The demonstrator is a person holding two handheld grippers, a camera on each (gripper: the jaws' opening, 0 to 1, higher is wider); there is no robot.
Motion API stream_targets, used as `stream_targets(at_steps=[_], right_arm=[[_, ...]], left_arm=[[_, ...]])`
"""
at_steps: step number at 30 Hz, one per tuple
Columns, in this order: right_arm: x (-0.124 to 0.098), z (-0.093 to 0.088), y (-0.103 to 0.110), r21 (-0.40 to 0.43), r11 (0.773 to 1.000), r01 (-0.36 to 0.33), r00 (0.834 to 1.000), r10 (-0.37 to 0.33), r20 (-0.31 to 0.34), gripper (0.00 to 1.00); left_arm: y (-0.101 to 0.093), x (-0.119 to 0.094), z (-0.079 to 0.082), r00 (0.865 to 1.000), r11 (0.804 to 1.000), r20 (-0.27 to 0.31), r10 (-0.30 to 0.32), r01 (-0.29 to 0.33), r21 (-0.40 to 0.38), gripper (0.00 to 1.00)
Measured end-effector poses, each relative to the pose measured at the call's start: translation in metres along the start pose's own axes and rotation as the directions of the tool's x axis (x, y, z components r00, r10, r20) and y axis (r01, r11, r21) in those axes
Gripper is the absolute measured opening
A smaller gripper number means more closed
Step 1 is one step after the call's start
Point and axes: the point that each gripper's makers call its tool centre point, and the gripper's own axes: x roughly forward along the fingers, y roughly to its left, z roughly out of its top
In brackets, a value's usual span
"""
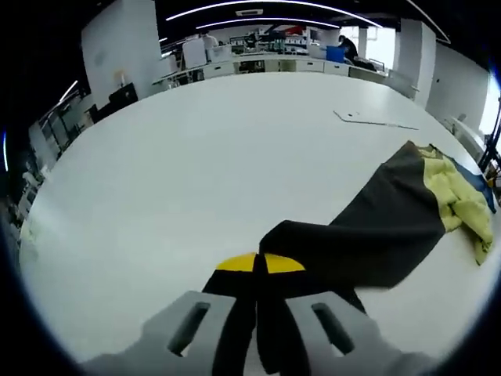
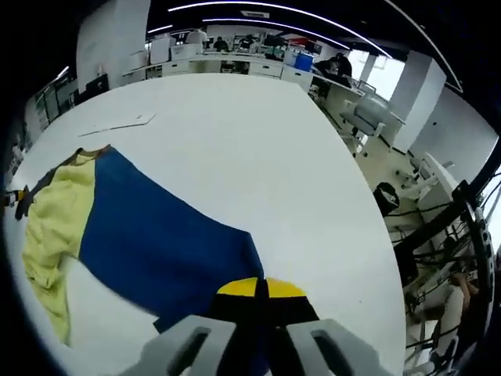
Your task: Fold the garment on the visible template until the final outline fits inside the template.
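Dark-grey, blue and yellow garment point(image 1: 376, 227) on white table point(image 1: 196, 157); left gripper point(image 1: 258, 274) and right gripper point(image 2: 261, 291) each pinch a corner. Mid-fold; next, carry both corners across together.

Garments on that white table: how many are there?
1, as far as I can tell: a single garment of black, blue and yellow panels, its ends pinched by the left gripper and right gripper.

Left grey two-jaw gripper with yellow tips point(image 1: 260, 266) — jaws closed, pinching dark fabric. Right grey two-jaw gripper with yellow tips point(image 2: 261, 290) — jaws closed too, clamped on cloth, low over the surface.
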Motion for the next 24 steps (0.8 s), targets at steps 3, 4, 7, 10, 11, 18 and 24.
stream_targets(at_steps=[3,4,7,10,11,18,24], right_arm=[[0.000,0.001,-0.001,-0.001,1.000,-0.003,1.000,0.003,0.002,0.00],[0.000,0.000,-0.002,0.010,1.000,-0.001,1.000,0.001,-0.001,0.00],[0.001,-0.001,-0.003,0.034,0.999,0.000,1.000,0.000,-0.006,0.00],[0.001,-0.001,-0.001,0.026,1.000,-0.014,1.000,0.014,0.005,0.00],[0.000,0.000,-0.002,0.028,1.000,-0.013,1.000,0.013,0.011,0.00],[-0.009,0.011,0.011,0.082,0.994,-0.067,0.995,0.060,0.085,0.41],[-0.026,0.025,0.045,0.043,0.983,-0.180,0.975,0.173,0.142,0.66]], left_arm=[[0.002,-0.002,0.001,1.000,1.000,-0.006,0.004,-0.004,0.018,0.00],[0.004,-0.002,0.001,1.000,1.000,-0.006,0.007,-0.007,0.013,0.00],[0.008,-0.003,0.001,1.000,1.000,-0.003,0.020,-0.020,-0.003,0.00],[0.007,-0.005,0.001,1.000,1.000,0.001,0.013,-0.013,-0.012,0.00],[0.006,-0.007,0.000,1.000,1.000,-0.003,0.014,-0.014,-0.002,0.00],[0.004,-0.023,-0.004,1.000,1.000,0.007,0.011,-0.011,-0.001,0.33],[-0.009,-0.039,-0.004,0.998,0.999,0.048,-0.034,0.033,0.020,0.57]])
